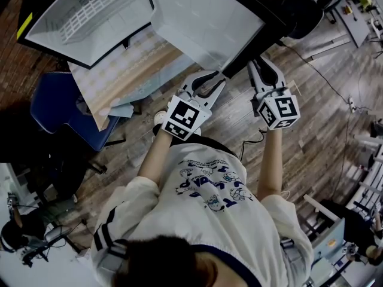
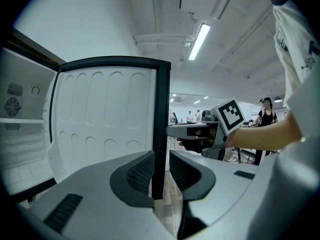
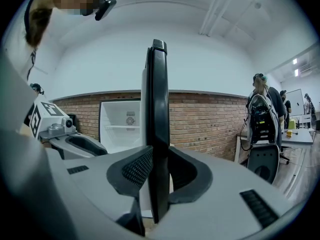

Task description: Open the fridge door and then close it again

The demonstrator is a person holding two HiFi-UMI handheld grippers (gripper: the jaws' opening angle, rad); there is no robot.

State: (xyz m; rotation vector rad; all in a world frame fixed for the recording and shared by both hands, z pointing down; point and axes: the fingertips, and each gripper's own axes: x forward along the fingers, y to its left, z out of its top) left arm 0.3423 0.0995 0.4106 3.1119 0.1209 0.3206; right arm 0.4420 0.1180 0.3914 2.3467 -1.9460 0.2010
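Observation:
The small fridge stands open, with its white inside in the left gripper view. The fridge door is swung wide. My right gripper is shut on the door's black free edge, which fills the gap between both pads. In the head view the right gripper sits at that edge. My left gripper faces the door's white inner face near its lower corner. The black edge strip lines up between its parted jaws, and a sliver of floor shows beside the right pad. The left gripper is by the door's bottom corner.
A blue chair and a leaning patterned board stand left of me. Cables run over the wood floor on the right. A person with a backpack stands by the brick wall. Desks and people fill the background.

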